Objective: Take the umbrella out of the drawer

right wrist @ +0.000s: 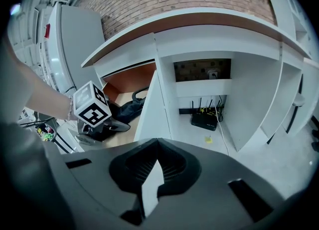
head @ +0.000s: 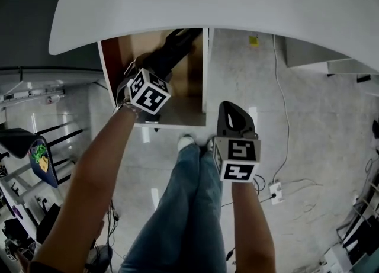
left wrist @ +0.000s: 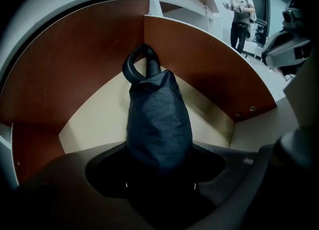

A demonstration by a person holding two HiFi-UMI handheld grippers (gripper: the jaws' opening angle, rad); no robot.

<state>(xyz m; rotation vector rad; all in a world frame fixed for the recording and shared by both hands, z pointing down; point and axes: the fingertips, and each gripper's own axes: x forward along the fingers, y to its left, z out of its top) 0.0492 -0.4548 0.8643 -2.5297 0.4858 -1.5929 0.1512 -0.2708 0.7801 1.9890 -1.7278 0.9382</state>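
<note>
down inside the open drawer (left wrist: 209, 59), the sleeved umbrella (left wrist: 158, 119) sits between my left gripper's (left wrist: 159, 173) wide-spread jaws. i'd guess it's light, with slippery fabric over a stiff core, so grip mid-body. right gripper (right wrist: 157, 146) pinched closed, empty.

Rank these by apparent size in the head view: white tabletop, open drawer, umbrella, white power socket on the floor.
Largest to smallest:
1. white tabletop
2. drawer
3. umbrella, partly hidden
4. power socket
The tabletop sits nearest the camera, which inflates it; the socket lies farthest away.
</note>
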